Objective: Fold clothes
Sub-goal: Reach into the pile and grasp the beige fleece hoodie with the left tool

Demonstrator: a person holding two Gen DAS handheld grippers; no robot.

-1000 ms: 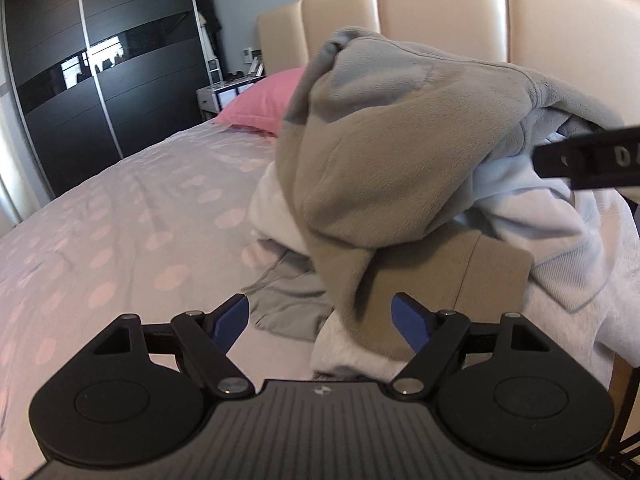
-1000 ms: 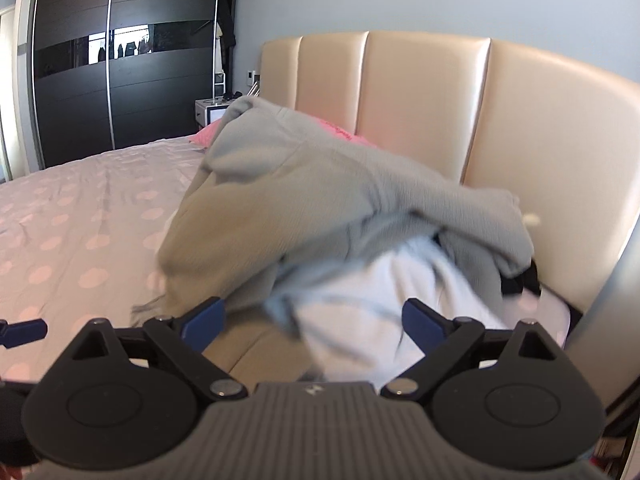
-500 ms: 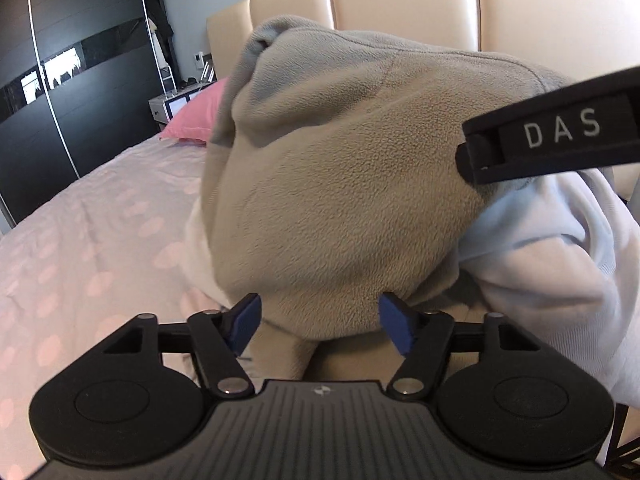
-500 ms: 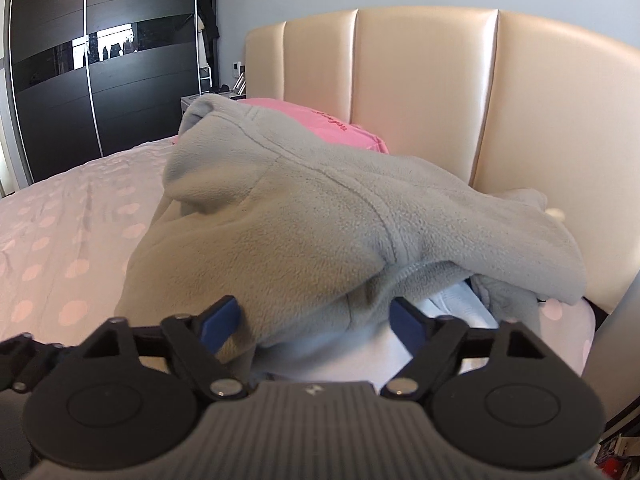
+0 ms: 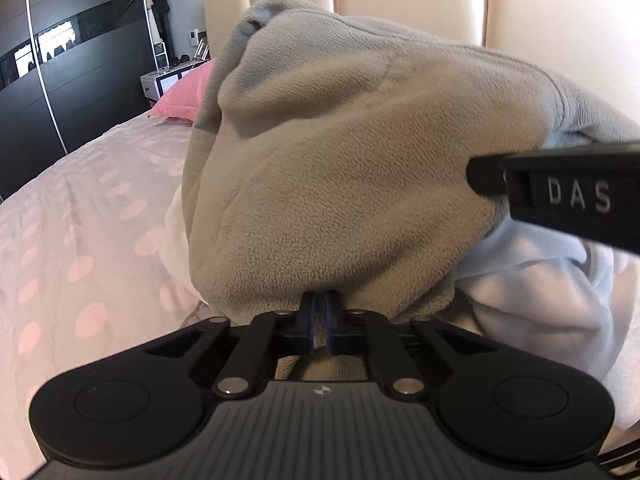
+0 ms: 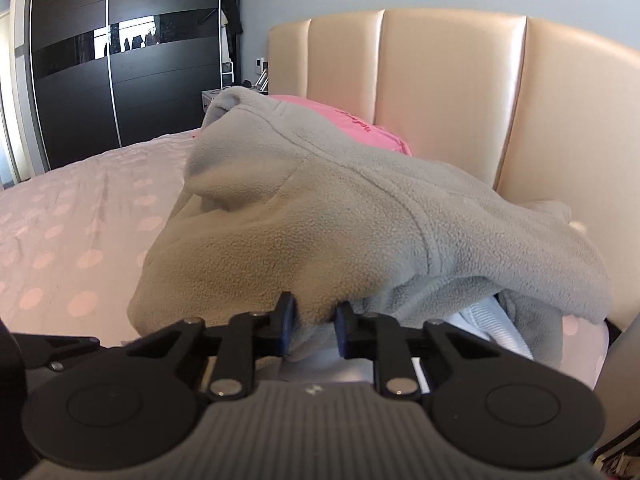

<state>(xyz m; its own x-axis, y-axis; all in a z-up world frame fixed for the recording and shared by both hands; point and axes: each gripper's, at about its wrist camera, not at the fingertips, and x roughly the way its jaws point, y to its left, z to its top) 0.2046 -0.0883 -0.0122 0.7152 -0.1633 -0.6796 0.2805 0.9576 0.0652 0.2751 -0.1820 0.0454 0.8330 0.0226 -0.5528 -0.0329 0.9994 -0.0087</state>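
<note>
Left wrist view: left gripper, open a second ago, now clamps the fleece; right gripper jaws closing on it, ready to lift.

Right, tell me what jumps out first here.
A big heap of grey fleece garment fills the middle of the bed, before the cream headboard. The left hand-held gripper is shut on its lower edge; the right hand-held gripper is closing on a fold. A pink pillow peeks out behind.

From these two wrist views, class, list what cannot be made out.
- Left wrist: how much grey fleece the shut left tongs pinch; the fold covers the tips.
- Right wrist: the pale blue garment, mostly buried under fleece.
- Both: the pile's far side.
</note>
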